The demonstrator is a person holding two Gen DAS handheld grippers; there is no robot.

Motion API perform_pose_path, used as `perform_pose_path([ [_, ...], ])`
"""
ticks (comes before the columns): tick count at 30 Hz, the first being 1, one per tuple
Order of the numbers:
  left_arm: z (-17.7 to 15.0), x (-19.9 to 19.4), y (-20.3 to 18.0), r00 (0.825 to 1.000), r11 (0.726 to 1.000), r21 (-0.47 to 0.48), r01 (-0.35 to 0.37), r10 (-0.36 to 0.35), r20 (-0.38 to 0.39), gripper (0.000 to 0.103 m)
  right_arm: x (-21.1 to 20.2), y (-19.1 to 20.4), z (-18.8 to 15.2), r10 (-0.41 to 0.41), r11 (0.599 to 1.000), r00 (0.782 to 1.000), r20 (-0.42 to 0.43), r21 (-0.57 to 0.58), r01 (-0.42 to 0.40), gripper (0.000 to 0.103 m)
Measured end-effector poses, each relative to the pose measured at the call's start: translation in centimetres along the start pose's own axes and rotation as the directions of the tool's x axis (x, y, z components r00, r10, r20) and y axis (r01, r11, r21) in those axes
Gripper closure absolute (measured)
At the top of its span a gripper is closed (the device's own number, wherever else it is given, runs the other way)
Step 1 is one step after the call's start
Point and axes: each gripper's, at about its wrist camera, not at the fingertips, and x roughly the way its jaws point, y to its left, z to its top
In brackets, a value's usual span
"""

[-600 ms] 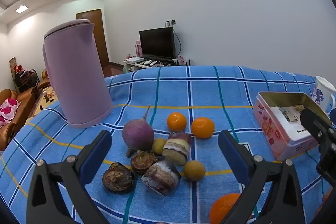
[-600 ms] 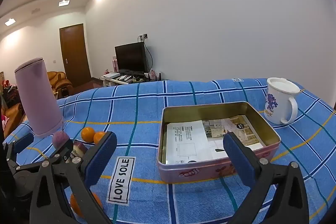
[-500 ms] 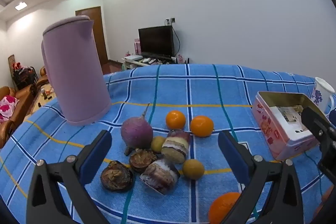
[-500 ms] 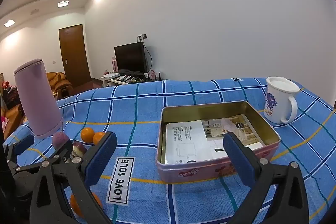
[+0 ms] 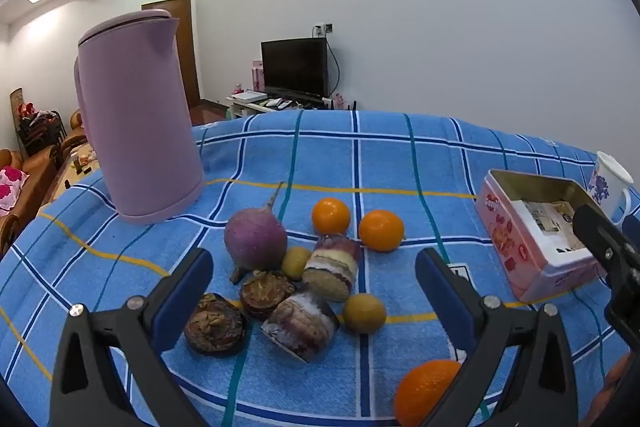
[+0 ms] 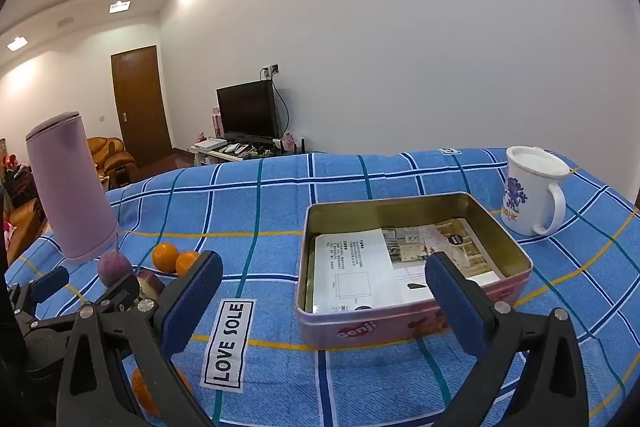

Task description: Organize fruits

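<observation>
A lilac kettle is standing upright at the far left of the blue checked cloth, its handle side turning out of sight. Just right of it and nearer, the fruit is lying in a loose cluster: a purple turnip-like root is touching a small yellow-green fruit, and 2 dark shrivelled halves are sitting at the near left of the pile. 2 striped purple chunks are leaning together in the middle; what they are is hard to say, possibly cut sugarcane. A second yellow-green fruit is resting beside them. 2 oranges are sitting side by side at the far edge of the cluster, and a 3rd orange is lying nearer, partly hiding behind a finger.

The left gripper is hovering above the pile with its blue pads spread wide, holding nothing.

Farther right, a pink tin is lying open with printed paper inside, its near wall partly covered by the right gripper, whose fingers are also standing wide apart and empty. A "LOVE SOLE" label is showing on the cloth left of the tin. A white mug with a blue flower is standing at the far right, apart from the tin.
</observation>
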Motion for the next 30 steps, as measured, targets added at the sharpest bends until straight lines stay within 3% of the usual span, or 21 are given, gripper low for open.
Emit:
perform_pose_path([
  [30,0.08,-0.33,0.06,1.0,1.0,0.008,0.002,-0.002,0.008,0.0,0.09,-0.04,-0.06,-0.003,1.0,1.0,-0.003,0.0,0.003,0.001],
])
